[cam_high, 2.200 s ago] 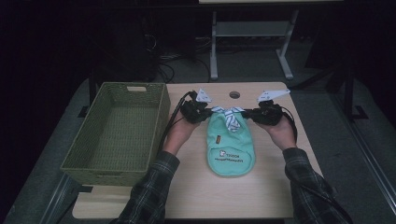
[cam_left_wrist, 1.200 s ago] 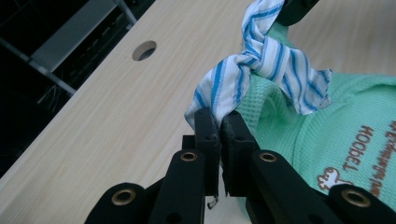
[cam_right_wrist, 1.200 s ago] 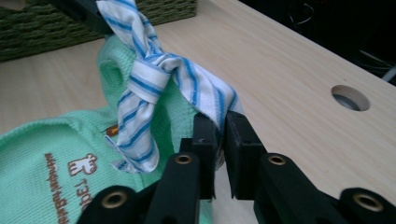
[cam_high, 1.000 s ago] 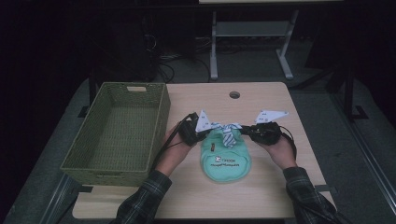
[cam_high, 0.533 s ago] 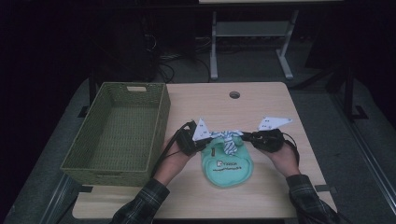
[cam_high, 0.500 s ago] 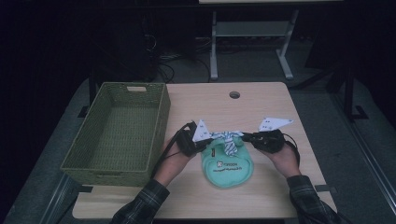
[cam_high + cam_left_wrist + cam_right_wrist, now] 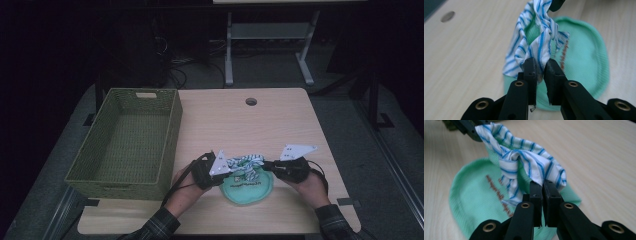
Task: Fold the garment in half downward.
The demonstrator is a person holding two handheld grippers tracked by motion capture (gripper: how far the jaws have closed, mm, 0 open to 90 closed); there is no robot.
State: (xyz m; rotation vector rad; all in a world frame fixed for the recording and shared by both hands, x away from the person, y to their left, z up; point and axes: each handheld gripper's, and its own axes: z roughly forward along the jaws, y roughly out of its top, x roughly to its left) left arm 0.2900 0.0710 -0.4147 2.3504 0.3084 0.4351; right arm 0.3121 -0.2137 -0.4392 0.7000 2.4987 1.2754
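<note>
One green woven basket (image 7: 125,142) sits on the left side of the wooden table (image 7: 280,125). I can see its floor and its walls, and I see nothing lying in it.

There is one bib (image 7: 246,186). It is mint green and round, with brown letters on it, and it lies flat on the table near the front edge, a little to the right of the basket. Its blue and white striped straps (image 7: 245,162) are bunched up and lifted above the green part, stretched between the two tools.

There are two grippers, one in each hand. The left gripper (image 7: 540,68) has the end of a striped strap between its black jaws. The jaws have just been opening a bit, and there is a small gap between them, but the cloth is still pinched there. The right gripper (image 7: 542,187) has its jaws squeezed tight on the other striped end, and the cloth folds over their tips.

In the high view the left gripper (image 7: 220,167) is close to the basket's corner, and the right gripper (image 7: 272,166) is on the other side of the bib.

The table has one round hole (image 7: 251,101) near its far edge.
</note>
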